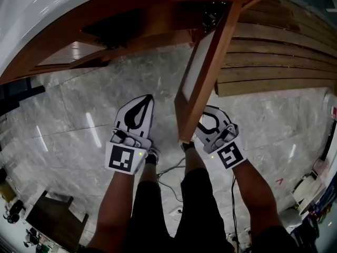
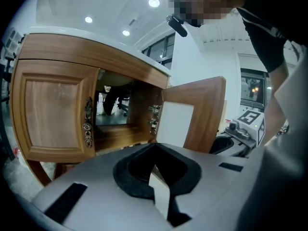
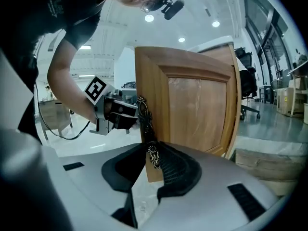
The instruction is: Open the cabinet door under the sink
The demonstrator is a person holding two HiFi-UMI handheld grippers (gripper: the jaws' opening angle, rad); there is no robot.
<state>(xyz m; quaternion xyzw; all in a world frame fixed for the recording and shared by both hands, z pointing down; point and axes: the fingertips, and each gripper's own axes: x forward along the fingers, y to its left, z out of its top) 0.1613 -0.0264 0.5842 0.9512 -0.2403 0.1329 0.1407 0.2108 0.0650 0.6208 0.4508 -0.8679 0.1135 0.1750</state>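
Observation:
The wooden sink cabinet has its right door [image 1: 205, 73] swung out toward me, and the dark inside [image 2: 120, 124] shows. My right gripper [image 1: 202, 115] is at that door's free edge. In the right gripper view it [image 3: 153, 150] is shut on the ornate metal door handle [image 3: 144, 117], with the door panel [image 3: 197, 105] rising behind. My left gripper [image 1: 149, 98] hangs left of the open door, shut, with nothing in it [image 2: 155, 146]. The left door [image 2: 53, 112] stays closed, with its own handle [image 2: 87, 124].
A white countertop [image 1: 52, 15] runs over the cabinet. A slatted wooden panel [image 1: 279, 51] lies to the right of it. The floor [image 1: 79, 125] is grey marble, with cables [image 1: 168, 170] by my feet. Dark wooden furniture [image 1: 52, 215] stands at lower left, boxes [image 1: 310, 188] at lower right.

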